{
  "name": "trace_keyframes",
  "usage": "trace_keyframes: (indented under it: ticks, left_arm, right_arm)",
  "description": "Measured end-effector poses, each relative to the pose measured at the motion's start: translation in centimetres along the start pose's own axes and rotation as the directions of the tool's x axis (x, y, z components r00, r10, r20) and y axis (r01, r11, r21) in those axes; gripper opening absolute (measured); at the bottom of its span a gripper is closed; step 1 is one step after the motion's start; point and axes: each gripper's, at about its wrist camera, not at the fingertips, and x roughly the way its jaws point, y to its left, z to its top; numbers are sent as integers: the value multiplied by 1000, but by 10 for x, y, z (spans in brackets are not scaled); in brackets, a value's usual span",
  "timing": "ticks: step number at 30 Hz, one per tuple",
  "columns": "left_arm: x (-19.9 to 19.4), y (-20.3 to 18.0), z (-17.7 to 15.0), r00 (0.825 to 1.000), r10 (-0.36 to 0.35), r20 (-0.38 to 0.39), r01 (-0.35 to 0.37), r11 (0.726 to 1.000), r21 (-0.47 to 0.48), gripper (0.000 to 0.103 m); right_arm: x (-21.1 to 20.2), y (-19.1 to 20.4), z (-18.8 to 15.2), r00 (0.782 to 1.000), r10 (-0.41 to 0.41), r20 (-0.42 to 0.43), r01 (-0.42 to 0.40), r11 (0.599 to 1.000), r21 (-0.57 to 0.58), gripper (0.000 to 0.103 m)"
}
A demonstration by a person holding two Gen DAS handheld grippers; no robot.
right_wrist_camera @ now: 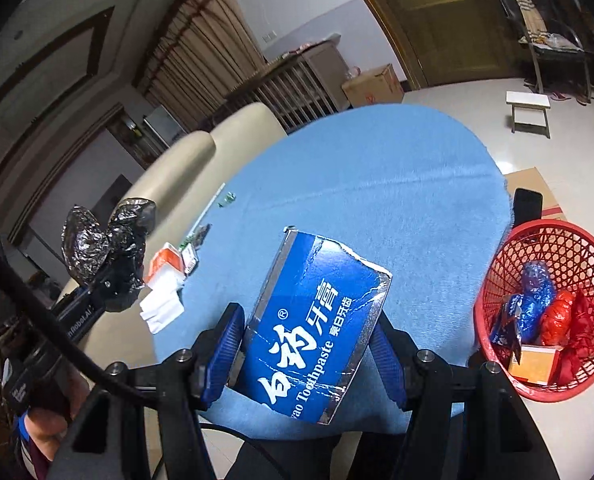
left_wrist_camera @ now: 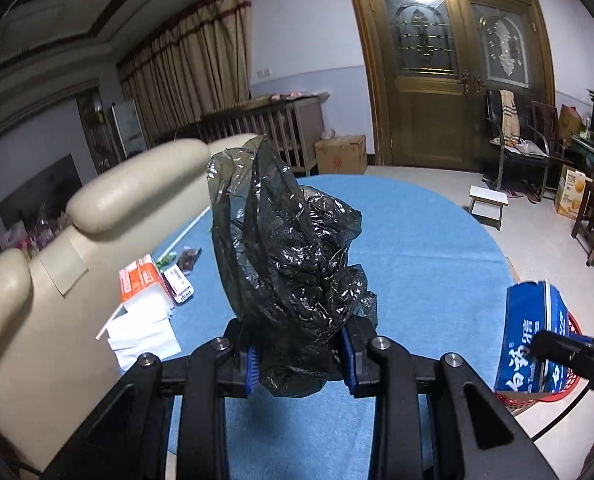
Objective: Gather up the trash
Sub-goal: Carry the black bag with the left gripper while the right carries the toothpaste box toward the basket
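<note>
Box (right_wrist_camera: 313,336): blue toothpaste carton, long axis tilted, top end up-right, above bench (right_wrist_camera: 397,184)
Right tongs (right_wrist_camera: 303,354): clamped on box
Left tongs (left_wrist_camera: 301,360): pinching black bag (left_wrist_camera: 289,256), bunched upward
Basket (right_wrist_camera: 493,280): right of bench

Black bag (left_wrist_camera: 293,264); blue toothpaste box (right_wrist_camera: 317,328); red basket (right_wrist_camera: 497,280).

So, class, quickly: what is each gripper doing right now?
Left gripper: shut on the black plastic bag.
Right gripper: shut on the blue toothpaste box.
</note>
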Motion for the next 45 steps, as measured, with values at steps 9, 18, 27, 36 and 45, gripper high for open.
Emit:
trace_keyframes:
  ticks: [9,18,27,36,45]
  left_arm:
    - [-27,-27,-3,999,-12,33,11,999,49,34]
    - [-30,-58,1,998,-49,29,46,993,105,34]
    - [-32,-92,0,997,-75,16,72,985,158,34]
    - [-35,-108,-4,995,-95,6,93,980,176,34]
    - [-41,-119,-5,994,-114,3,111,975,194,34]
  right_arm:
    - [-34,-12,-5,998,24,55,-25,1000,17,65]
    - [-61,-35,-6,995,21,102,-26,998,56,65]
    - [-79,-69,-7,991,5,132,-22,991,133,65]
    - [-90,-84,-9,989,-9,145,-17,985,175,65]
    - [-102,-93,-12,987,-18,161,-12,984,180,65]
